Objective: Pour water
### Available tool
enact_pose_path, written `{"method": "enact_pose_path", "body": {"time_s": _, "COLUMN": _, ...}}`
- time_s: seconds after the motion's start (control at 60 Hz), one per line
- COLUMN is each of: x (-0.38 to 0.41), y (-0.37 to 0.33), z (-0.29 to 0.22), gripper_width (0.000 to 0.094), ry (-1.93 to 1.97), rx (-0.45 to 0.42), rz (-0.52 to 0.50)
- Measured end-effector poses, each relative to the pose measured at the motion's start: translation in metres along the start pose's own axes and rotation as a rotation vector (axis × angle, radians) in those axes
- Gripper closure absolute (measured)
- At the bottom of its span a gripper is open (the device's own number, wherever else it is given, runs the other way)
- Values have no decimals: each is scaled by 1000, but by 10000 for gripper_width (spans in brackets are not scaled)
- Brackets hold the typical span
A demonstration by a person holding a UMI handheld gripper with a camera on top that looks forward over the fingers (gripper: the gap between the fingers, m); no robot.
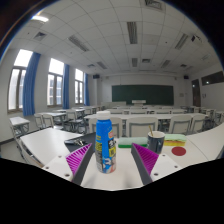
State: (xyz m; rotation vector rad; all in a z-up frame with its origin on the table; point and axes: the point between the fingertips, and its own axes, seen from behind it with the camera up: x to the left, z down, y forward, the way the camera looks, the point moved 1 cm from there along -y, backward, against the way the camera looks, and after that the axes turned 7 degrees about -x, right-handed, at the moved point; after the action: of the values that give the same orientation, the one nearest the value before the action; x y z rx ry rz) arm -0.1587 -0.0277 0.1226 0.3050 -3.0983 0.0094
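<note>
A bottle [104, 145] with a blue printed label and a light cap stands upright on the white desk [120, 178]. It is between my fingers, nearer the left one, with a gap at each side. My gripper [114, 165] is open; the left pad [83, 158] and the right pad [146, 160] flank the bottle without touching it. A dark cup [157, 140] stands on the desk beyond the right finger.
A flat green thing [128, 144] lies behind the bottle and a small red thing [178, 151] lies right of the cup. A dark object [75, 143] sits beyond the left finger. Rows of classroom desks and chairs fill the room, with a blackboard [134, 93] on the far wall.
</note>
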Motion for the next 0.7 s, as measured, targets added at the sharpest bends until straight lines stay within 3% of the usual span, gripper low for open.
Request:
{"method": "enact_pose_path", "body": {"time_s": 0.25, "x": 29, "y": 100, "z": 34, "gripper_width": 130, "ry": -60, "rx": 69, "rz": 32}}
{"method": "enact_pose_path", "body": {"time_s": 0.317, "x": 21, "y": 105, "z": 38, "gripper_width": 236, "ry": -77, "rx": 71, "rz": 51}}
{"method": "enact_pose_path", "body": {"time_s": 0.333, "x": 21, "y": 113, "z": 41, "gripper_width": 352, "ry": -86, "rx": 66, "rz": 65}}
{"method": "enact_pose_path", "body": {"time_s": 0.367, "x": 20, "y": 116, "z": 40, "gripper_width": 359, "ry": -84, "rx": 50, "rz": 79}}
{"method": "enact_pose_path", "body": {"time_s": 0.5, "x": 15, "y": 117, "z": 40, "gripper_width": 532, "ry": -68, "rx": 44, "rz": 93}}
{"method": "enact_pose_path", "body": {"time_s": 0.7, "x": 8, "y": 125, "z": 34, "gripper_width": 569, "ry": 168, "rx": 42, "rz": 54}}
